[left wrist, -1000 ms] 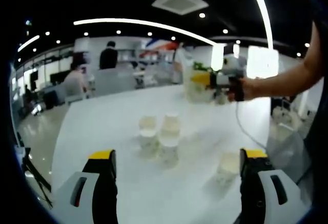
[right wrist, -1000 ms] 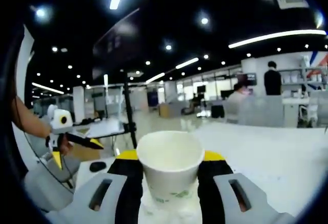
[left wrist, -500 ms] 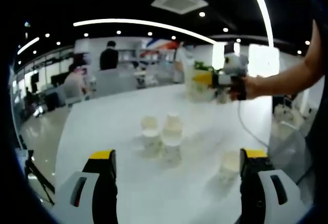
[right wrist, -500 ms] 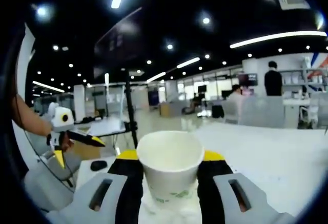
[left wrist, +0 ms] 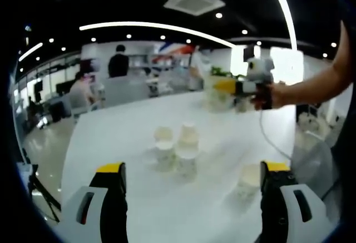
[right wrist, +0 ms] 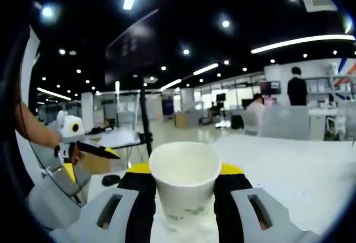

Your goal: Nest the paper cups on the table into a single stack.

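Observation:
In the left gripper view my left gripper [left wrist: 193, 168] stands open above the white table [left wrist: 111, 143], nothing between its jaws. Three white paper cups [left wrist: 186, 164] [left wrist: 163, 143] [left wrist: 188, 133] huddle together ahead of it. A separate cup [left wrist: 247, 182] stands just inside the right jaw. Farther back, a hand carries my right gripper [left wrist: 225, 87], shut on a paper cup [left wrist: 214, 99] above the table. The right gripper view shows that cup [right wrist: 184, 184] upright, open mouth up, squeezed between the jaws of the right gripper [right wrist: 184, 170]. The left gripper [right wrist: 94, 151] appears at the left there.
The table's far edge and left edge [left wrist: 69, 143] drop to an office floor. A tripod pole [right wrist: 146, 126] stands off the table's corner. People [left wrist: 118, 62] sit and stand at desks in the background. A forearm [left wrist: 317, 84] reaches in from the right.
The right gripper with its cup has drifted slightly to the right in the left gripper view. The cups on the table have not moved.

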{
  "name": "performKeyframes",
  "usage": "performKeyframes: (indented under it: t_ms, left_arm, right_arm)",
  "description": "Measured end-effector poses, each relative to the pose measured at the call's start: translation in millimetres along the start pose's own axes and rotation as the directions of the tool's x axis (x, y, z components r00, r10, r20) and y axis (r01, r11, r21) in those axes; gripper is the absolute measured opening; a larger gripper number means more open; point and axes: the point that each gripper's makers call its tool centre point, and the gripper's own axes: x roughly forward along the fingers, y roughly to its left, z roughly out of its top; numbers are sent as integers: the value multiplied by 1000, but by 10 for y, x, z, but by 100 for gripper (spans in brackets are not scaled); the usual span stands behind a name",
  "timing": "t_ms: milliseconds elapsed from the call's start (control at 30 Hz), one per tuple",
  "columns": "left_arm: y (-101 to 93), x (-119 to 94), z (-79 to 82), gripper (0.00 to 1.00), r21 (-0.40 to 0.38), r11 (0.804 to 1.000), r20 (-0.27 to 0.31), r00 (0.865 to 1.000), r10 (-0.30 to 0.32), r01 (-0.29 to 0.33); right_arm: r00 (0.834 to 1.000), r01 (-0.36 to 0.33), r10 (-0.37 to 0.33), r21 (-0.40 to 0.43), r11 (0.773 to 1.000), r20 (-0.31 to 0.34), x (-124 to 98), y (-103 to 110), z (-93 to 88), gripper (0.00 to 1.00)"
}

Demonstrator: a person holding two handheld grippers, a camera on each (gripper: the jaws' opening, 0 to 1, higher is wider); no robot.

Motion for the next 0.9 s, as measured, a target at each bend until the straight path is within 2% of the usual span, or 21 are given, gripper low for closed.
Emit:
performKeyframes:
  t_ms: [367, 900]
  left_arm:
    - [-32, -25, -1, 98, -14, 1000, -3, 1000, 1, -1]
    - [-116, -24, -19, 98, -12, 1000, -12, 1000, -15, 15]
  right_arm:
    - [1000, -10, 10, 0, 1000, -3, -77, 169, -15, 37]
    - [999, -45, 45, -5, 999, -6, -198, 522, -50, 38]
